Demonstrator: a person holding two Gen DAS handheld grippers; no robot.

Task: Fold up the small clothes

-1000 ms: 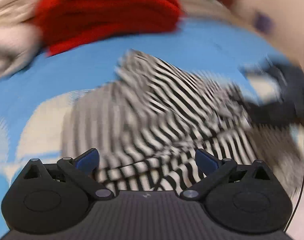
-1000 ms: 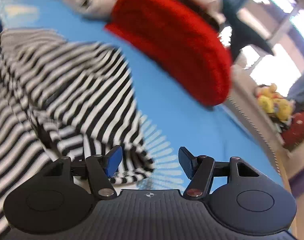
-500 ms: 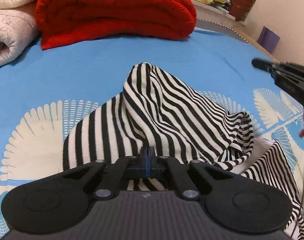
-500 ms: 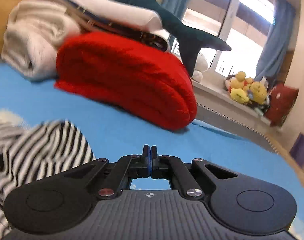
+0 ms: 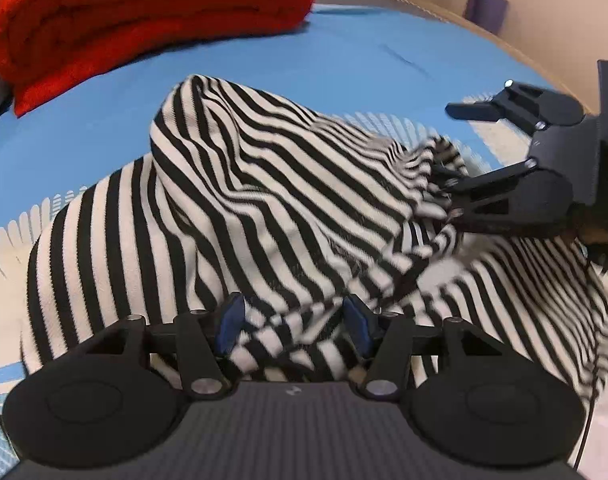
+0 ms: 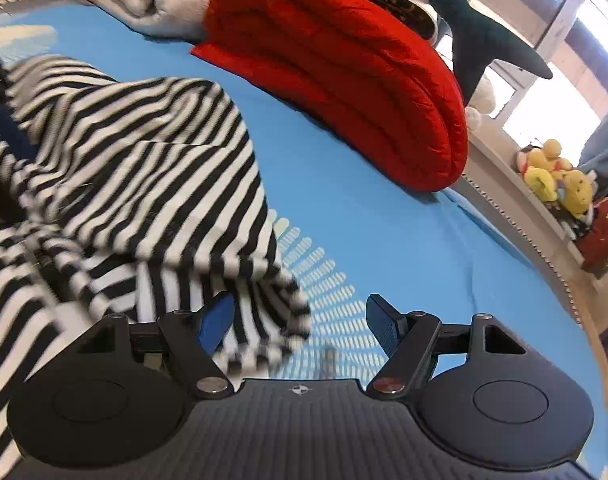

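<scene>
- Where both pairs of tongs sat pinched tight together half a second ago, now parting again: left tongs point(image 5: 294, 322) with blue pads spread and striped cloth lying loose between them, not pressed; right tongs point(image 6: 300, 322) wider still, a hem of the same cloth beside the left pad, the right pad over bare sheet.
- Released at both ends, nothing gripped.
- Striped garment point(image 5: 264, 200) lower and flatter than before: the peak once pulled up at the left tongs now slumped into a soft rounded ridge, folds piled across the middle of the bed.
- Right tongs closer to the cloth than half a second ago, seen from the left wrist at the garment's right-hand bunch point(image 5: 515, 160), one finger over the gathered folds there.
- Garment: thin knit, narrow black and cream stripes, ribbed edge, crumpled rather than flat, partly blurred.
- Bed sheet point(image 6: 383, 220): smooth bright blue cloth with white fan-shaped prints, garment near its middle.
- Red blanket point(image 6: 343, 68): thick, nubbly, folded into a rounded roll along the far edge of the bed.
- Pale fleecy blanket point(image 6: 152, 0) bunched beside it toward the far corner.
- Dark plush shark point(image 6: 475, 36) resting above the red roll.
- Yellow soft toys point(image 6: 555, 176) on the sill past the bed's edge.
</scene>
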